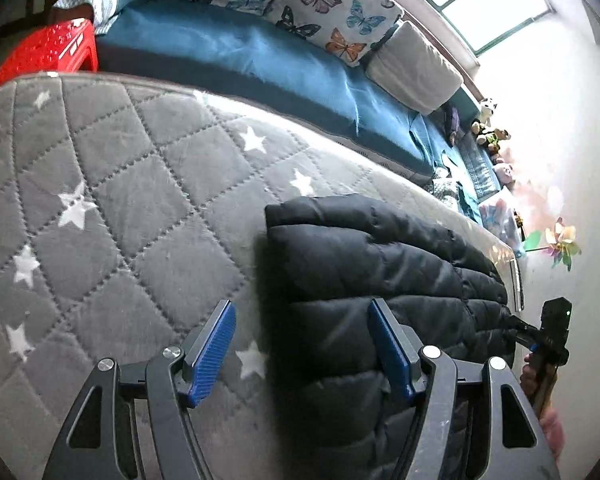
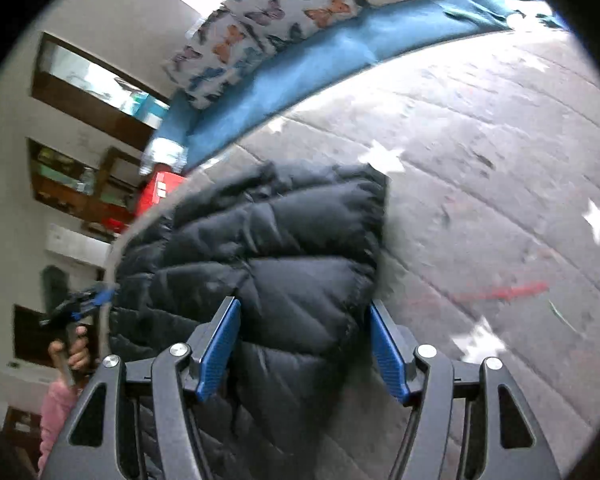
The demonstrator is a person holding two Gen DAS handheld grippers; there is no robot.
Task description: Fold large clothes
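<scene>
Blue-padded fingers of the left claw (image 1: 302,350) stand wide apart and empty above the near left edge of a folded black puffer jacket (image 1: 384,280). Spread just as wide and holding nothing, the right claw (image 2: 305,346) hangs over the jacket's near right part. Lying on a grey quilted bed cover (image 1: 112,200) with white stars, the jacket runs lengthwise away from both cameras toward a blue mattress (image 1: 260,60) and butterfly-print pillows (image 1: 324,4). Beside the bed stands a red stool (image 1: 46,54).
</scene>
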